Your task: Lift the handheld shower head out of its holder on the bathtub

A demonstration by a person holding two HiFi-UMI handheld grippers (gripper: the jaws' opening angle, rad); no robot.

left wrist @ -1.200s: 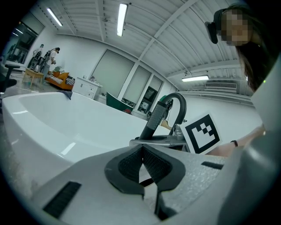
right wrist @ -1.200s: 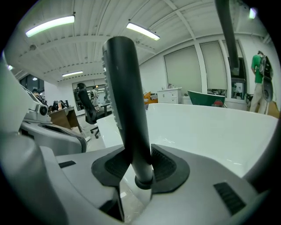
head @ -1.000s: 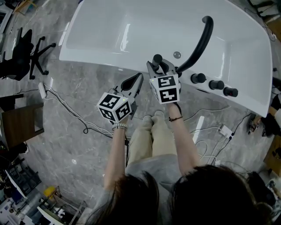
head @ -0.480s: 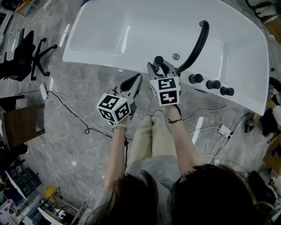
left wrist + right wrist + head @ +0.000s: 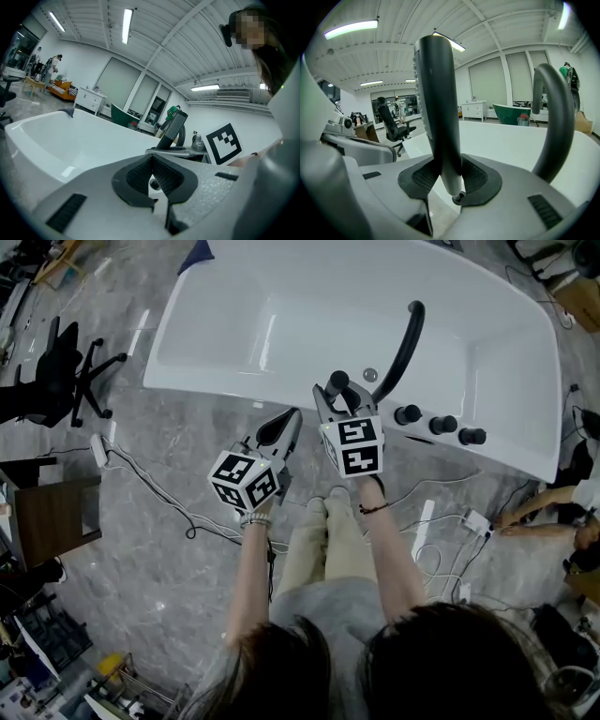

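- Your right gripper (image 5: 449, 180) is clamping its jaws on the lower stem of the shower head (image 5: 436, 103), which is standing upright between the pads.
- In the head view this grip is sitting at the frame's center, by the near rim of the bathtub (image 5: 309, 306).
- Your left gripper (image 5: 151, 171) is hanging just left of it, jaws pressed together on nothing.
- The curved black spout (image 5: 401, 343) is arching up to the right.

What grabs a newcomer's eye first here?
The big white bathtub fills the top of the head view, with a black arched spout and three black knobs on its near rim. At that rim, the right gripper clamps the dark shower head upright; the left gripper is shut, empty.
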